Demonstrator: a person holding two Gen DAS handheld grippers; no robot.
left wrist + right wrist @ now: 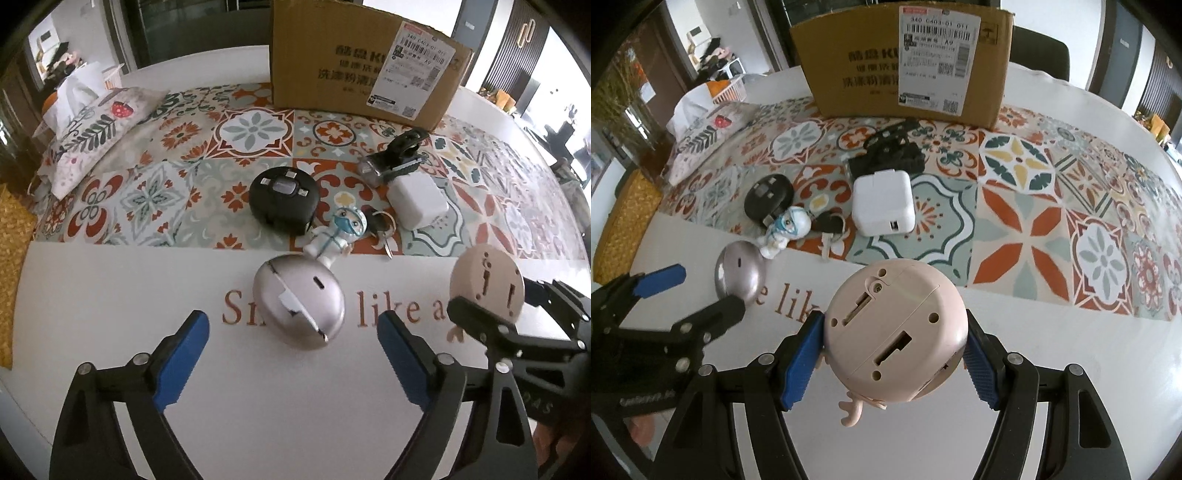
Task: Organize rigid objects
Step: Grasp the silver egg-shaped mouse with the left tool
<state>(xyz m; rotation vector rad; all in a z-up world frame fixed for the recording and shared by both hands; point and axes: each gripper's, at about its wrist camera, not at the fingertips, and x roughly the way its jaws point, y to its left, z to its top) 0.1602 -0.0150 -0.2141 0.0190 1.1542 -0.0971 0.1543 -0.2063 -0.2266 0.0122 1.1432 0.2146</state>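
We read "340 0403-01 011" and "A9" on the white shipping label (940,55) stuck to the cardboard box (849,74), whose printed Chinese characters and letter "K" run under it. On the counter (258,387), rust lettering (388,314) shows "like a".

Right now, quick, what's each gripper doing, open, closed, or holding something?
Left gripper: open, nothing gripped, silver egg-shaped case just ahead of its fingers.
Right gripper: shut on the round pink toy.
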